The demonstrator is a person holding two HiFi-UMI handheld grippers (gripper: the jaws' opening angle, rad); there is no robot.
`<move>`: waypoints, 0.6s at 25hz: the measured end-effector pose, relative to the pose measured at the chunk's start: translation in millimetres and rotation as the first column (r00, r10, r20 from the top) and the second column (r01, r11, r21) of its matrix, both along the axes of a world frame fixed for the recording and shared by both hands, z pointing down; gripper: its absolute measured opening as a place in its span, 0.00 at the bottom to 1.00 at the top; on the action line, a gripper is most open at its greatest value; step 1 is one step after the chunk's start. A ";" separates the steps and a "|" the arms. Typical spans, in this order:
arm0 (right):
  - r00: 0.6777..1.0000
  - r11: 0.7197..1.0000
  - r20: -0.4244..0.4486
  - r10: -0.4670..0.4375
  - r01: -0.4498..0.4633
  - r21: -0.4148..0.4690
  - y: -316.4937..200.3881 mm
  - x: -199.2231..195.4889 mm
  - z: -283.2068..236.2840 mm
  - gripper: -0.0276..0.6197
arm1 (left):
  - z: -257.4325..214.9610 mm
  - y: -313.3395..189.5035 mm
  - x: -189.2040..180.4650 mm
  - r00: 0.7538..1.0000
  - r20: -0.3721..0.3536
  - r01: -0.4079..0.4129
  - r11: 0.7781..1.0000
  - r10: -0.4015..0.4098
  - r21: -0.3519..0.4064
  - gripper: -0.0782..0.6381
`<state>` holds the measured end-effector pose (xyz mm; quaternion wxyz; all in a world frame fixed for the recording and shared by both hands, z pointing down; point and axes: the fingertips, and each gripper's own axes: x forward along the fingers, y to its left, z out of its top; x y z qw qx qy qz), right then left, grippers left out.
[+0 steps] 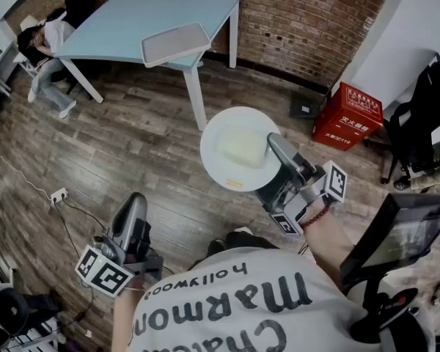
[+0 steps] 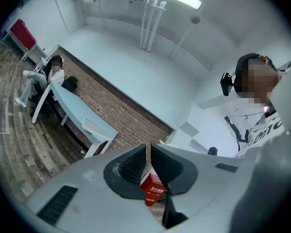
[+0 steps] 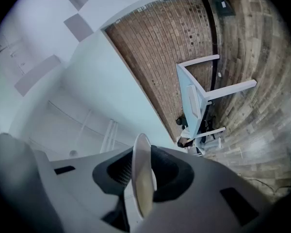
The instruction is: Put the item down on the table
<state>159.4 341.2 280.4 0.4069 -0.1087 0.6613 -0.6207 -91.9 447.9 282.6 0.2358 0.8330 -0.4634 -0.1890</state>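
Observation:
A round white plate carrying a pale yellow slab hangs flat above the wooden floor, with my right gripper shut on its right rim. In the right gripper view the plate shows edge-on, pinched between the two dark pads. The light blue table stands ahead at the back, well beyond the plate. My left gripper is low at the left, held near my body, its jaws closed together with nothing between them; its fingertips meet in the left gripper view.
A white tray lies at the table's near edge. A person sits at the table's far left end. A red box stands by the brick wall on the right, beside a black office chair. Cables and a power strip lie on the floor at left.

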 end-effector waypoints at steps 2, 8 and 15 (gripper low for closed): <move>1.000 1.000 -0.003 0.001 -0.001 0.000 0.2 1.0 -0.2 0.18 | 0.4 0.4 0.9 1.000 0.000 -0.003 1.000 0.003 -0.002 0.16; 0.999 1.000 0.039 0.026 -0.026 -0.009 -3.2 9.2 0.7 0.18 | 3.1 0.8 2.9 1.000 -0.001 -0.007 1.000 0.007 -0.002 0.16; 0.998 1.000 0.057 -0.001 0.001 -0.004 -2.2 1.3 -2.5 0.18 | 0.3 -2.1 -1.3 1.000 0.001 -0.007 1.000 0.007 0.006 0.16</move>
